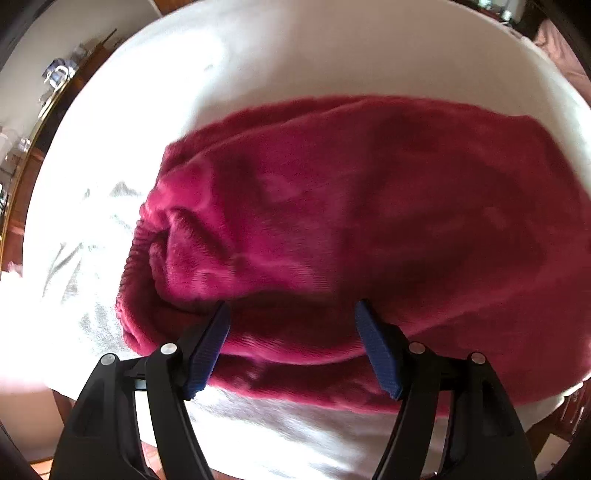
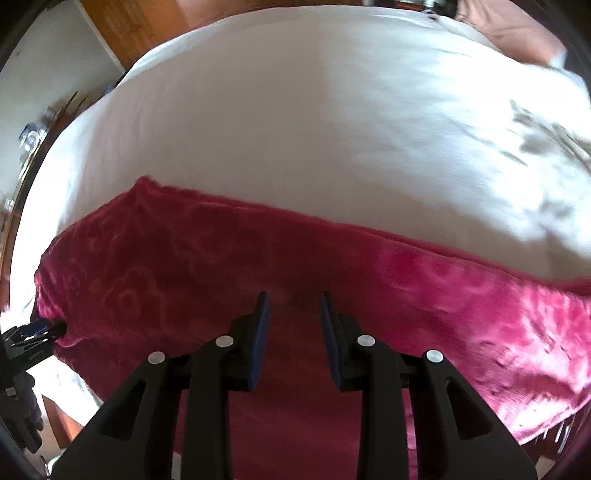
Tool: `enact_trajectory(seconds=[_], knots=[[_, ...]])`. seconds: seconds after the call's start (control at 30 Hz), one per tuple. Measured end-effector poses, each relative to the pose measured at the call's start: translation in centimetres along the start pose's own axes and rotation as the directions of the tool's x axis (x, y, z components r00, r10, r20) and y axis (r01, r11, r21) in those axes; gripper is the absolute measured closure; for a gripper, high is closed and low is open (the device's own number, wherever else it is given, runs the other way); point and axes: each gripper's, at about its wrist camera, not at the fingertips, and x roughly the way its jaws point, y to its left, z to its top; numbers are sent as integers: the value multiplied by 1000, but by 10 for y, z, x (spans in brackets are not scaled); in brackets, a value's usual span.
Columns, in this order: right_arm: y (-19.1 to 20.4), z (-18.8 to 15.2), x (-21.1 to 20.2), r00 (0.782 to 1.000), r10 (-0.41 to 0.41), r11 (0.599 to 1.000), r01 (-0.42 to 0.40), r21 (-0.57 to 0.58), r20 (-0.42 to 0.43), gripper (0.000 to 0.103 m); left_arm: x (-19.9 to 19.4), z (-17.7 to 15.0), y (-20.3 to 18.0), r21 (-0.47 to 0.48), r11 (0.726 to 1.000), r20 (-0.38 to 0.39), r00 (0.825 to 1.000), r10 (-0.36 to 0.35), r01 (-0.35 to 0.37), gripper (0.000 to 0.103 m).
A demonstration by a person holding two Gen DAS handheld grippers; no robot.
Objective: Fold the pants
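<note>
1. Pants [image 1: 369,206]: magenta, plush, faint flower pattern, lying on a white sheet [image 1: 295,55] over a bed.
2. In the left wrist view, folded into a thick bundle; ribbed waistband [image 1: 129,273] at the left end, curling round a bunched opening.
3. In the right wrist view, stretched as a long band [image 2: 258,266] across the lower half, far edge against bare sheet [image 2: 314,129], right end brighter in sunlight.
4. Left gripper [image 1: 291,310]: pointing steeply down over the near edge of the bundle, jaws wide apart, blue pads [image 1: 210,347] clear of the cloth on their inner faces; nothing pinched between them.
5. Same gripper seen small at the left edge of the right wrist view [image 2: 55,326], tip just at the left end of the pants; contact there too small to tell.
6. Right gripper [image 2: 293,299]: pointing steeply down above the middle of the band, jaws at a narrow gap, pads [image 2: 260,339] parallel, only cloth below seen through the gap, none gripped.
7. Sheet wrinkled at lower left in the left view [image 1: 92,258] and at far right in the right view.
8. Gloved hand [image 2: 22,413] in the lower left corner of the right view.
9. Wooden furniture [image 2: 122,26] beyond the bed; both views blurred.
</note>
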Motion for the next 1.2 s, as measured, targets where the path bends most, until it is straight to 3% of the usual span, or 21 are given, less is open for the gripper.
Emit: enact_trajectory(seconds=[0.17, 0.37, 0.6, 0.87, 1.07, 1.2], knots=[[-64, -26, -24, 999, -47, 993, 47, 110, 4, 75, -27, -7, -65, 100, 994, 43, 998, -40, 36, 33], [-164, -58, -54, 992, -126, 964, 121, 235, 8, 75, -33, -23, -146, 214, 974, 44, 996, -81, 70, 33], [-257, -87, -84, 978, -207, 918, 189, 349, 15, 75, -38, -44, -220, 269, 959, 30, 994, -102, 90, 33], [-308, -83, -81, 953, -302, 894, 279, 350, 10, 75, -14, -87, -296, 370, 924, -31, 995, -91, 96, 33], [-337, -64, -80, 949, -316, 882, 285, 376, 23, 77, 10, -111, -314, 350, 933, -52, 996, -66, 80, 30], [-339, -66, -84, 956, -292, 892, 262, 368, 28, 77, 9, -104, -305, 338, 938, -58, 997, -57, 74, 31]])
